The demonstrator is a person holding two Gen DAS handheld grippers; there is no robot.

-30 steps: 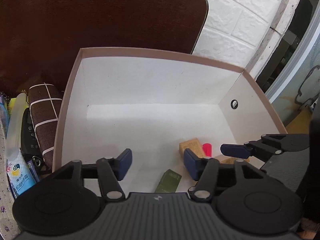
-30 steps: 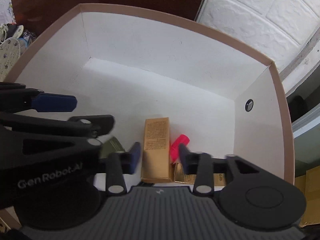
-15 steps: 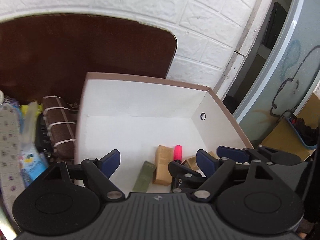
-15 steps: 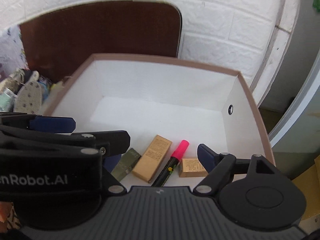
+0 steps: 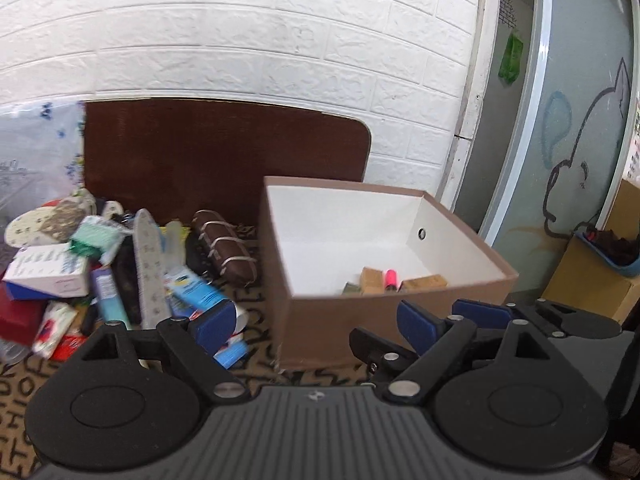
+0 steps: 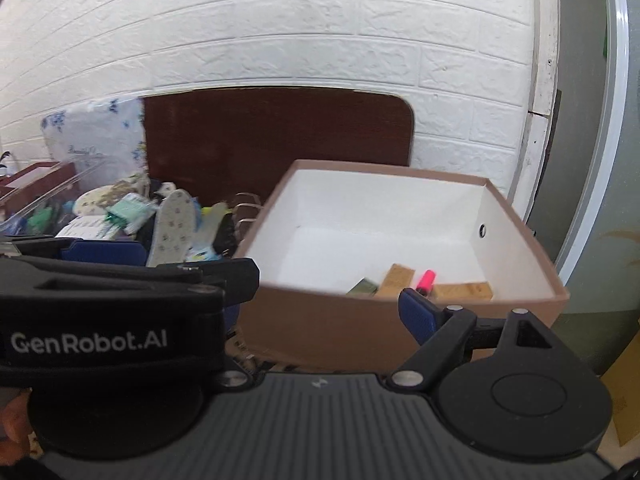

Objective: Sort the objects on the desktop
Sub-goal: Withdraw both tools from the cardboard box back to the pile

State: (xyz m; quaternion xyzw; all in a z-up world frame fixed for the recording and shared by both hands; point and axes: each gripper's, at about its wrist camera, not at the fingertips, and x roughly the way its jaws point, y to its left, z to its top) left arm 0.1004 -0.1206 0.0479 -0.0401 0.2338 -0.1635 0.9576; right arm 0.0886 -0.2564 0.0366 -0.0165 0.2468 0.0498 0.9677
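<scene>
A brown cardboard box point(image 5: 392, 316) with a white inside stands on the patterned table; it also shows in the right wrist view point(image 6: 320, 320). In it lie a pink marker point(image 5: 390, 279), two tan boxes point(image 5: 424, 282) and an olive box point(image 5: 351, 288); the marker shows in the right wrist view too point(image 6: 426, 280). My left gripper point(image 5: 316, 326) is open and empty, in front of the box. My right gripper point(image 6: 324, 316) is open and empty beside it, its left finger hidden behind the left gripper.
A pile of loose objects point(image 5: 100, 264) lies left of the box: a white carton, shoe insoles, a blue tube, a brown checked pouch point(image 5: 224, 244). A dark brown board point(image 5: 224, 152) leans on the white brick wall. A glass door is at the right.
Both grippers have pulled back and up out of the box. The view now takes in the box's outer front wall and the pile to its left.
</scene>
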